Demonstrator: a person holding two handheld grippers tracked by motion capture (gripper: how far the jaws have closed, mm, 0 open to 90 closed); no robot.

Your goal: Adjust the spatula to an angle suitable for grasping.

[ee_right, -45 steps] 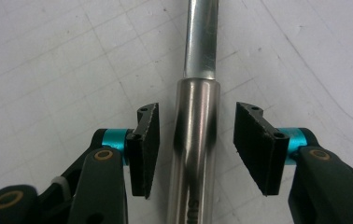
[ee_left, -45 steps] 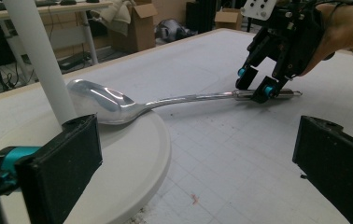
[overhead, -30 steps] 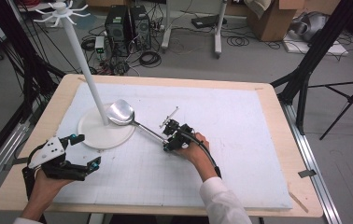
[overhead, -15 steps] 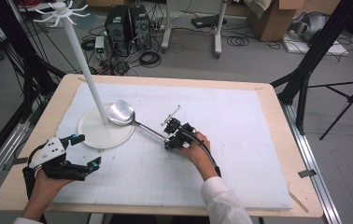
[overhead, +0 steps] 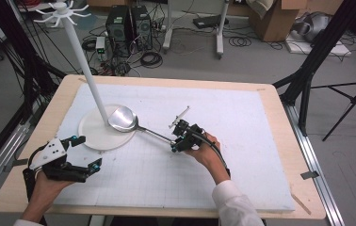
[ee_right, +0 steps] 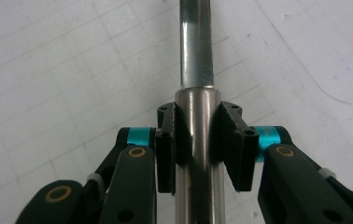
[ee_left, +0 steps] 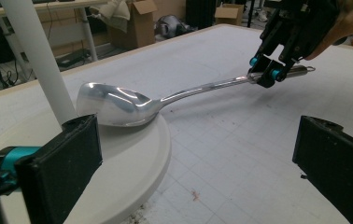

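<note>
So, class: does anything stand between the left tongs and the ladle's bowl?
Nothing visible does. The left tongs stand open, facing the ladle, whose bowl rests on the stand's white base. The white pole rises beside it.

The right gripper (overhead: 176, 142) clamps the ladle's (overhead: 125, 119) handle on the white mat (overhead: 242, 141).

Mat (overhead: 242, 141): lies on the table (overhead: 284, 122), covering most of its top.
Stand (overhead: 101, 134): round base on the mat's left part; pole rising from the base, leaning toward the far left.
Ladle (overhead: 124, 118): bowl resting on the base's right edge, just right of the pole; handle running right and toward the near side across the mat.
Right gripper (overhead: 180, 141): at the handle's end, mid-mat, jaws on either side of the handle.
Left gripper (overhead: 87, 151): near-left of the mat, just before the base, apart from it.
</note>
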